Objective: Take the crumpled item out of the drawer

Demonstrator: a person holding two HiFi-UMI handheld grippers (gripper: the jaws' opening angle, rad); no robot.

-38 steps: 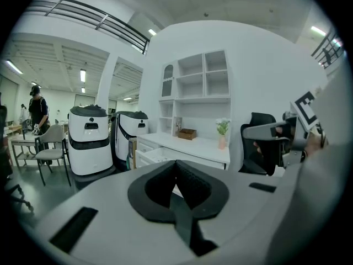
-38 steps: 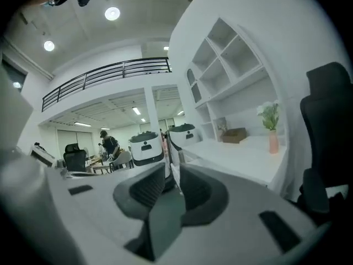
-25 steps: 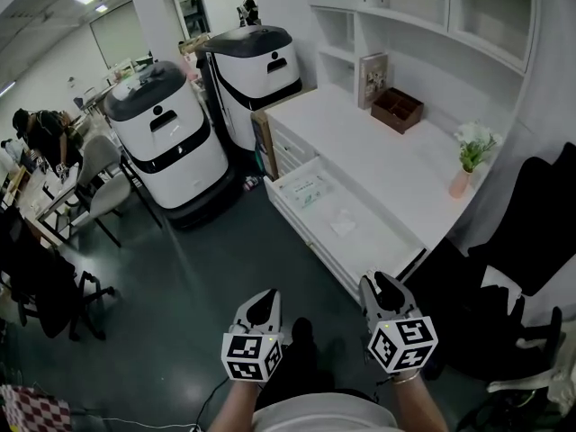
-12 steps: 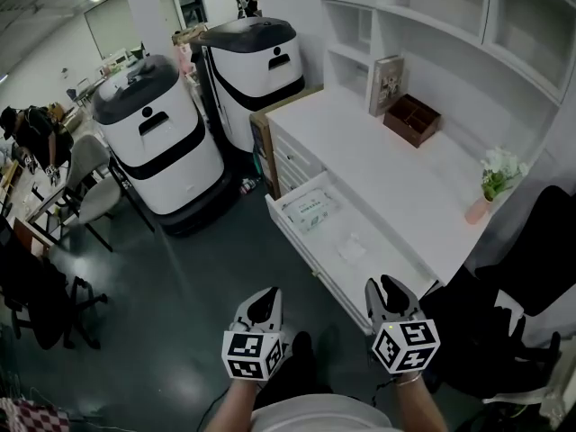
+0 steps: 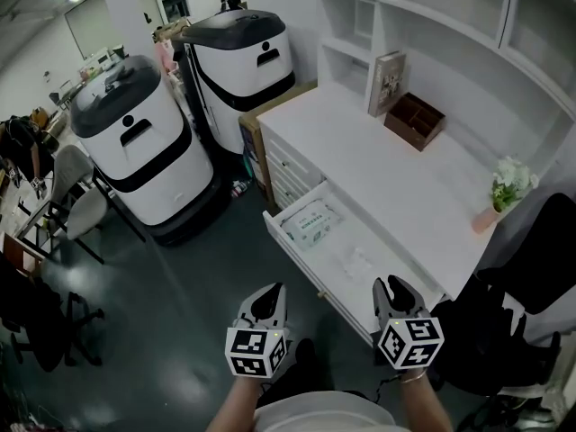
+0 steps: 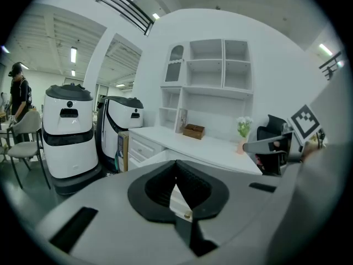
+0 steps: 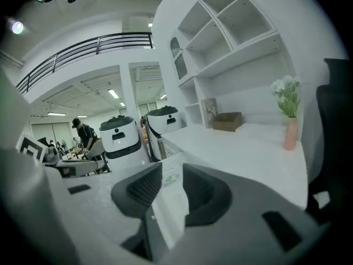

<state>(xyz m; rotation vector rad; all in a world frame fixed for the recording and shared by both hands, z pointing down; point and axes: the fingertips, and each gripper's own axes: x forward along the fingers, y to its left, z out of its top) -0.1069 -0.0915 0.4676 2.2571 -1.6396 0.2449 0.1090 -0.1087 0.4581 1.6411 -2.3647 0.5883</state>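
The white drawer [image 5: 310, 273] under the desk stands pulled open. In it lie a flat packet with green print [image 5: 310, 223] and, nearer the middle, a small crumpled clear item [image 5: 356, 262]. Both grippers hang low in the head view, short of the drawer and touching nothing. My left gripper [image 5: 268, 295] is over the dark floor left of the drawer's front, its jaws meeting at the tips [image 6: 176, 164]. My right gripper [image 5: 394, 288] is at the drawer's near end, open and empty. Between its jaws [image 7: 172, 167] the drawer [image 7: 168, 208] and the packet [image 7: 172, 176] show.
The white desk top [image 5: 378, 169] carries a book [image 5: 387, 84], a brown wooden box [image 5: 414, 120] and a pink vase of flowers [image 5: 504, 192]. Two big white-and-black machines [image 5: 139, 147] [image 5: 243, 61] stand left of the desk. A black chair [image 5: 531, 277] is at the right.
The head view has come nearer the desk, so the open drawer now lies closer to both grippers. The grippers keep their places low in the view.
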